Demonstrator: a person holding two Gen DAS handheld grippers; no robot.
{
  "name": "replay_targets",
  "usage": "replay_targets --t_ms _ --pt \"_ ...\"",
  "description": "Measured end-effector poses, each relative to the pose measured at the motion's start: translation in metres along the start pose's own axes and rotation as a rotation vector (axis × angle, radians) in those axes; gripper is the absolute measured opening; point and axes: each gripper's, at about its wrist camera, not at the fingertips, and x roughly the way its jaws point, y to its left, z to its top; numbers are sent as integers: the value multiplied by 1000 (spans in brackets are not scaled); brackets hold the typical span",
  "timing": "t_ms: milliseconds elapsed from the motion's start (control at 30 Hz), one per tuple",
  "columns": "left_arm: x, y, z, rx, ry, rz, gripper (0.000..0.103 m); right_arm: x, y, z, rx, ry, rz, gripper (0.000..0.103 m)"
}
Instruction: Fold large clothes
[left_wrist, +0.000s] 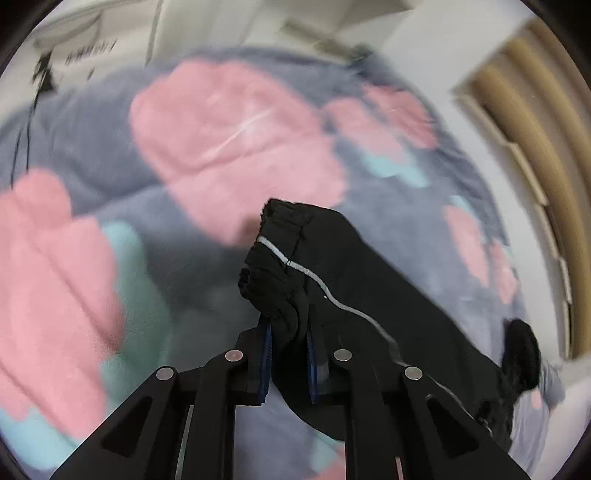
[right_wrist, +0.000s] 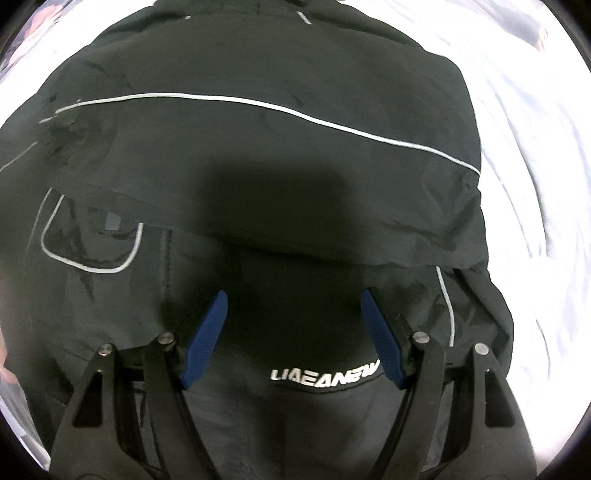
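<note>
The black fabric jacket carries thin white piping; the blurred fleece blanket looks grey with pink and mint patches.

We read only one piece of lettering — white capitals on the black jacket, printed low on the garment in the right wrist view, between the two blue pads. It looks like "LIAEANEW", though the first letters are soft and we cannot be sure of them. In the left wrist view the dark marks on the white wall at upper left are too blurred to read — nothing else carries text.
</note>
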Motion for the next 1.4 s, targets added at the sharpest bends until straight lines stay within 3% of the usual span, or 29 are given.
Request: replay_targets --t_ms 167,367,667,800,1000,1067,1133,1200,1300,1400 --pt "-48 -75 -17 202 -41 -100 14 -6 -1 1 25 -8 48 73" --pt "-68 -186 -67 458 -15 -217 14 -10 -16 -2 48 -24 79 73" --pt "-45 -353 -182 799 132 -415 14 -20 -59 -20 86 -71 110 73" --pt "-14 -401 -248 918 224 -417 14 -14 -76 -27 121 -64 127 73" --pt "37 -423 -320 951 390 -389 18 4 -78 -32 116 -30 143 73" --pt "51 -418 -329 920 448 -391 32 10 -76 -27 105 -25 154 73" --pt "65 -413 -337 862 570 -427 40 11 -76 -23 99 -23 179 73" --pt "66 -406 -345 819 667 -477 41 5 -76 -15 105 -43 247 73" --pt "45 -399 -344 848 673 -522 42 -13 -78 2 107 -90 349 73" --pt "22 -388 -331 867 637 -513 43 -23 -64 21 76 -131 448 73"
